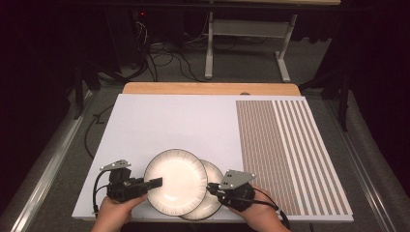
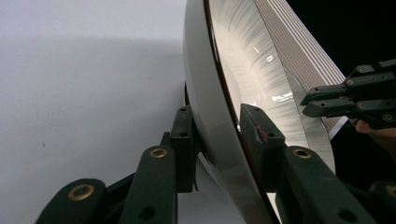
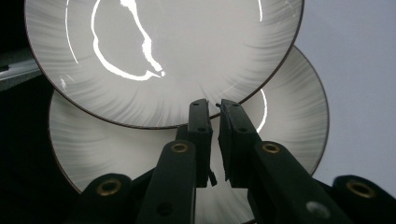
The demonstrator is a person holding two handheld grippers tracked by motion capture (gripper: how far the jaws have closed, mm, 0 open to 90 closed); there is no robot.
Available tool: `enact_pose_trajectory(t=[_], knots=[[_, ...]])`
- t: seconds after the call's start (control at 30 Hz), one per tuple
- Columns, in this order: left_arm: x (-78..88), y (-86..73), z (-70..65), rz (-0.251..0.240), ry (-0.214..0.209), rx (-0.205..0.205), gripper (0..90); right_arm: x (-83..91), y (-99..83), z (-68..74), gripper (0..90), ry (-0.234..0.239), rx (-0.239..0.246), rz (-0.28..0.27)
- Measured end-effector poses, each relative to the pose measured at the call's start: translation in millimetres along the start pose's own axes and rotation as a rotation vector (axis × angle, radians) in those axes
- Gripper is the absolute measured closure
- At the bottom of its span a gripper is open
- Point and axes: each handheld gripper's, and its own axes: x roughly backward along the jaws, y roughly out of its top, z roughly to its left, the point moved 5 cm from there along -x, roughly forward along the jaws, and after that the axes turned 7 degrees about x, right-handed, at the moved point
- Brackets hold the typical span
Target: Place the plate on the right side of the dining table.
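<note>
Two white plates with dark rims overlap at the near edge of the white board (image 1: 169, 121). The upper plate (image 1: 176, 181) (image 2: 247, 60) (image 3: 187, 56) rests partly on the lower plate (image 1: 212, 202) (image 3: 289, 112). My left gripper (image 1: 157, 182) (image 2: 217, 116) is shut on the upper plate's left rim, one jaw under it and one over it. My right gripper (image 1: 211, 187) (image 2: 308, 103) (image 3: 212, 105) hovers over the lower plate's right side. Its jaws are pressed almost together with nothing between them, and their tips reach the upper plate's edge.
A brown-and-white striped mat (image 1: 285, 145) covers the board's right part. The wooden table edge (image 1: 208, 88) shows behind the board. Cables (image 1: 164, 60) and a white table frame (image 1: 244, 34) lie on the dark floor beyond. The board's far left half is bare.
</note>
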Motion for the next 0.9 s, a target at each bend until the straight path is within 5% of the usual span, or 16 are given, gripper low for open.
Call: enact_pose_trajectory(t=[0.9], knots=[[13.7,8.4,-3.9,-0.138,-0.040,-0.007,77.1,40.0,-6.3,-36.4,58.2,-0.140,-0.090,-0.103]])
